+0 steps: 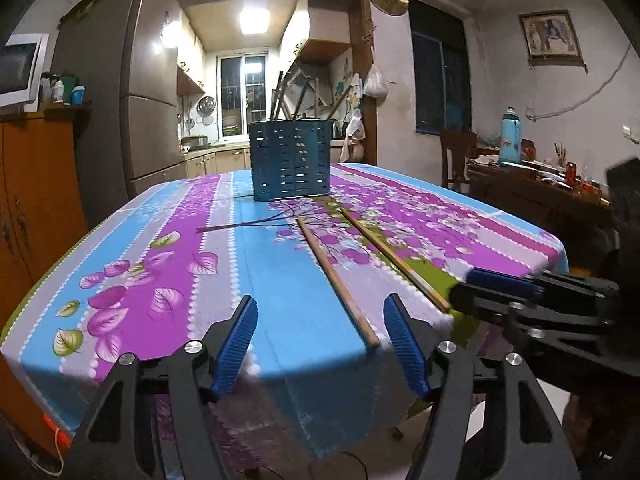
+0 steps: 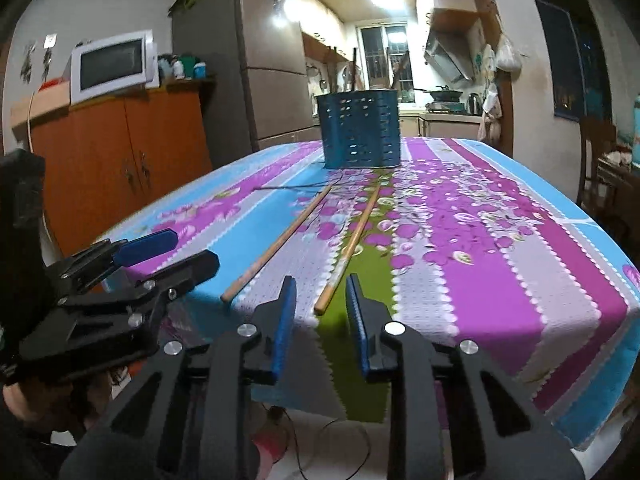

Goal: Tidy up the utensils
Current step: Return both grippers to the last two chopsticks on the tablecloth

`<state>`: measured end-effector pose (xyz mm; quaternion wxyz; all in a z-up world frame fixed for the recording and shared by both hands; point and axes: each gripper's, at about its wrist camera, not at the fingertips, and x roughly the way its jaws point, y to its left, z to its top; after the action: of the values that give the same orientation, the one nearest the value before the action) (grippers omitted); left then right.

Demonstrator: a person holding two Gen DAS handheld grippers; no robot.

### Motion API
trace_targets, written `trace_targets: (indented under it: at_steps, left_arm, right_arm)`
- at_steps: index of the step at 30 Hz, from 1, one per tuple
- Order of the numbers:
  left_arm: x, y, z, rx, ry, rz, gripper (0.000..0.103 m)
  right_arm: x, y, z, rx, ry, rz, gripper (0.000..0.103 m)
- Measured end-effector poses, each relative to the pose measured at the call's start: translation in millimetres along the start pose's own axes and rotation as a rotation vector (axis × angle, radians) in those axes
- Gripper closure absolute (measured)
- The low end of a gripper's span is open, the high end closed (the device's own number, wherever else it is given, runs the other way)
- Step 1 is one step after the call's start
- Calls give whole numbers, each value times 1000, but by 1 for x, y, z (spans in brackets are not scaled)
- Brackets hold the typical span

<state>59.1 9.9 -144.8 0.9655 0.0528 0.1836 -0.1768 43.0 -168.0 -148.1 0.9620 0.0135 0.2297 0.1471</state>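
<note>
**Two chopsticks, both claws empty**

Left wrist: no writing is readable. The left claw [image 1: 320, 332] gapes wide, holding nothing; the left chopstick [image 1: 338, 280] ends between its tips.

Right wrist: the right claw [image 2: 320, 304], narrowly parted and empty, flanks the right chopstick [image 2: 352, 240]; holder [image 2: 360, 136] beyond

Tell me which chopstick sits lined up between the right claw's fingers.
The right-hand chopstick, lying over the green stripe; its near tip points into the right claw. The other chopstick lies further left.
</note>
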Motion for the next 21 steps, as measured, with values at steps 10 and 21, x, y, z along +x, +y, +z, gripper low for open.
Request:
trace_targets:
  at_steps: [10,21]
  left_arm:
    - [12,-15,0,53,4,-3,56]
    - [28,-29,-11,101,9,15,88]
  right_arm:
    - [12,-3,-8,-41,-1,-45,91]
    - [7,-18,-12,-18,-20,-48,95]
